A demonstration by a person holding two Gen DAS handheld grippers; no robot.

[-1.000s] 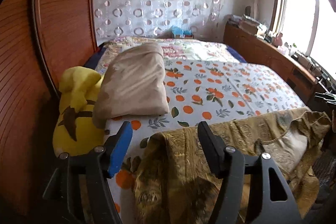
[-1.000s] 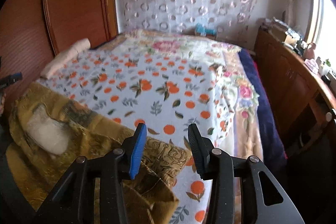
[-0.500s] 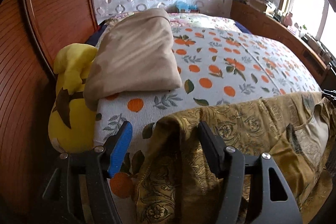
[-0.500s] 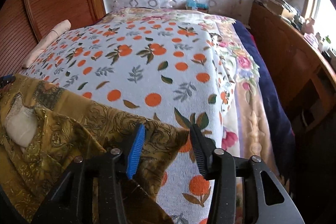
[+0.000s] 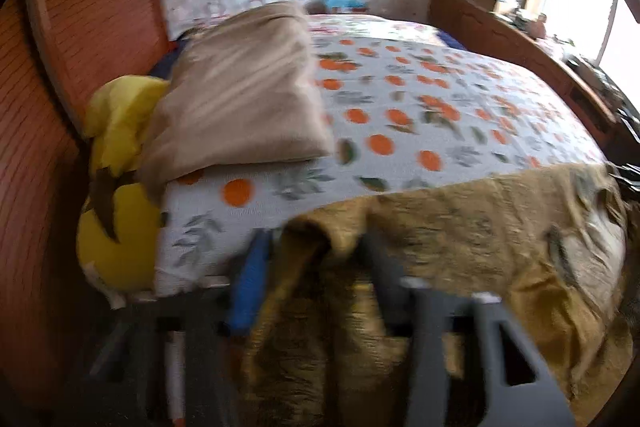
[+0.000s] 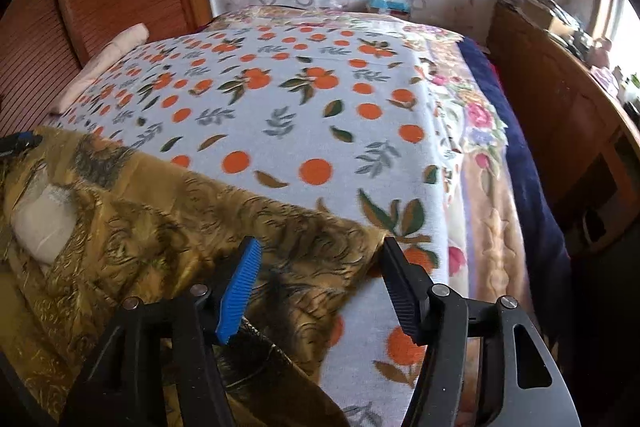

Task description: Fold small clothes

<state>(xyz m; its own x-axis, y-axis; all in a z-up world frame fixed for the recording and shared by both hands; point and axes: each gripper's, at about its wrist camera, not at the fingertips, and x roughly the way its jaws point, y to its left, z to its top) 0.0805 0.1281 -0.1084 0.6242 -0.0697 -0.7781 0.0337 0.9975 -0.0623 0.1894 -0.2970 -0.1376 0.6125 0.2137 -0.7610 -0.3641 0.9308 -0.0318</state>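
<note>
A golden-olive patterned garment (image 5: 460, 227) (image 6: 160, 227) with a pale lining patch lies spread across the near end of the bed. My left gripper (image 5: 316, 267) is over the garment's left corner. Its jaws are closing, with a raised fold of the cloth between the blue pad and the black finger; blur hides whether the pads press on it. My right gripper (image 6: 316, 267) stands open astride the garment's right corner. The cloth lies between its fingers, and the black fingertip (image 6: 390, 259) is at the corner's edge.
The bed's orange-print cover (image 6: 304, 99) runs away from me. A folded beige blanket (image 5: 240, 99) and a yellow plush toy (image 5: 120, 227) sit at the bed's left edge by a wooden panel. A wooden cabinet (image 6: 560, 115) and a dark blue blanket (image 6: 520, 167) flank the right side.
Both grippers have sunk toward the garment's near edge and tipped further down. The left jaws have narrowed around the cloth's corner. The right jaws widened slightly.
</note>
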